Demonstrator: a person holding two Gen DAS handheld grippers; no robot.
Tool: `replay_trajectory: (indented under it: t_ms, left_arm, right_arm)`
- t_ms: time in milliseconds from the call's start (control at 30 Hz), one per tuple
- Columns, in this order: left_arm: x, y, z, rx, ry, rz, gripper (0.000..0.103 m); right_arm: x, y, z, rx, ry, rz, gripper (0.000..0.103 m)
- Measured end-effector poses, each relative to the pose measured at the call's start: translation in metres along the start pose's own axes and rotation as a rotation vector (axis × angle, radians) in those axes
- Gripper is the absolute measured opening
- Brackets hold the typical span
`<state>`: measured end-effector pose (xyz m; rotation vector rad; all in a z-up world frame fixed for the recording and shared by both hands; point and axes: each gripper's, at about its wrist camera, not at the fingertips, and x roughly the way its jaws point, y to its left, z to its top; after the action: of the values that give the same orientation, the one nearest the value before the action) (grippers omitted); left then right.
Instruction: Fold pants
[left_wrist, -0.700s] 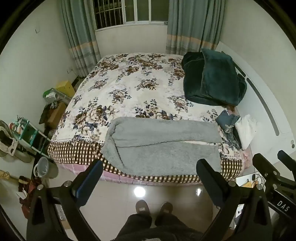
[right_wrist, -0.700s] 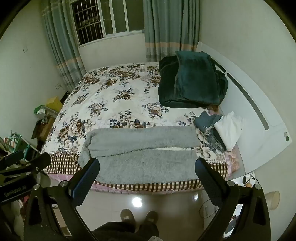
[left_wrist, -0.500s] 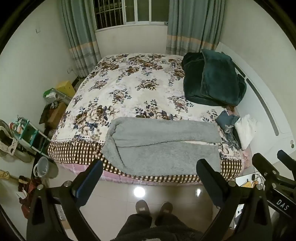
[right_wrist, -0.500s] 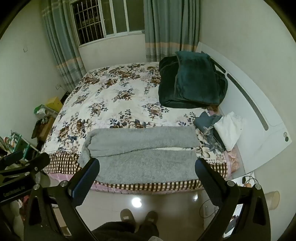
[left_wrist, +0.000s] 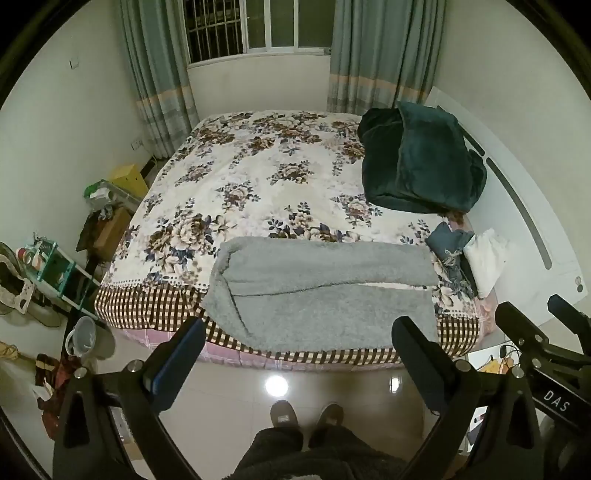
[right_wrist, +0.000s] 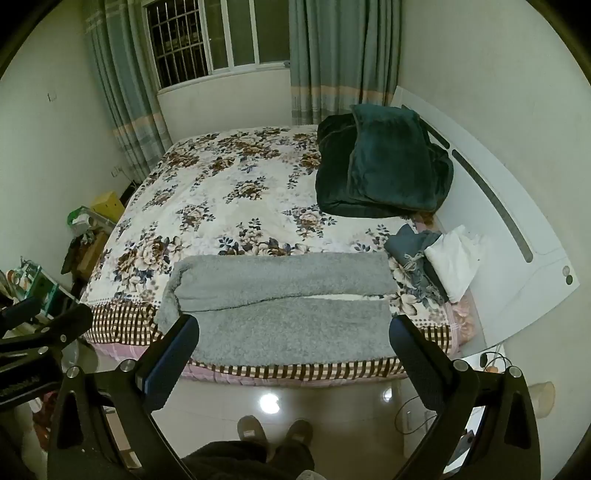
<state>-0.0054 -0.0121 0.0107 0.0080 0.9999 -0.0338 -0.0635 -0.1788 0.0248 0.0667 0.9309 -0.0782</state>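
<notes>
my left gripper (left_wrist: 297, 338): jaws wide apart, empty | my right gripper (right_wrist: 293, 336): likewise | gray pants (left_wrist: 325, 291): flat at bed (left_wrist: 258, 184) near edge, apparently unfolded | both grippers short of bed

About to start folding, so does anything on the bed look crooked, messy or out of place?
The grey pants lie flat across the near edge, though their lower leg overhangs the bed slightly. A dark green blanket is heaped loosely by the headboard. Nothing spilled or damaged.
</notes>
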Motion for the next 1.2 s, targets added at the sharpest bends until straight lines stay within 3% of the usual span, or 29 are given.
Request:
replay_trajectory:
  t_ms: [1200]
  left_arm:
    - [-0.002,0.011,0.017,-0.010,-0.017,-0.006,0.103]
  right_arm:
    - [-0.003,0.002,0.004,-0.013,-0.005,-0.011,0.103]
